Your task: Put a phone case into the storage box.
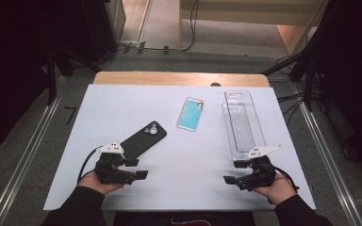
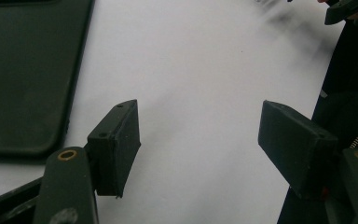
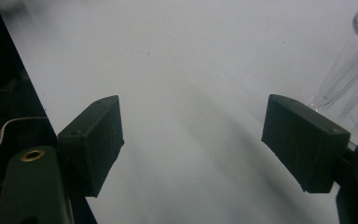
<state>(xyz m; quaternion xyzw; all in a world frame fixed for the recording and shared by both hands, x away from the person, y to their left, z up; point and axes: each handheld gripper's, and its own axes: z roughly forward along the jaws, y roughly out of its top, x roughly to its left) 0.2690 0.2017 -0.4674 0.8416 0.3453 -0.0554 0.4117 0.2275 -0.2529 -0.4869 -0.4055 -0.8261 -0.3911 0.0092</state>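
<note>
Left gripper [image 1: 139,168]: fingers are held apart, nothing between them.
Right gripper [image 1: 232,172]: fingers are held apart too, nothing gripped.
Black flat phone case [image 1: 143,139]: laid on the white worktop [image 1: 169,160], just beside the left gripper.
Clear plastic long tray [image 1: 242,123]: just beyond the right gripper.
Risk: the smooth case could be pushed away, not lifted.
Left gripper view: the case's rounded corner [image 2: 32,93] is seen close.

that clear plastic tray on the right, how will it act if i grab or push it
The clear tray looks thin-walled and empty, so probably light and prone to sliding on the smooth white tabletop. Long and narrow, it may pivot if pushed at one end. Its glossy walls may be slippery.
</note>
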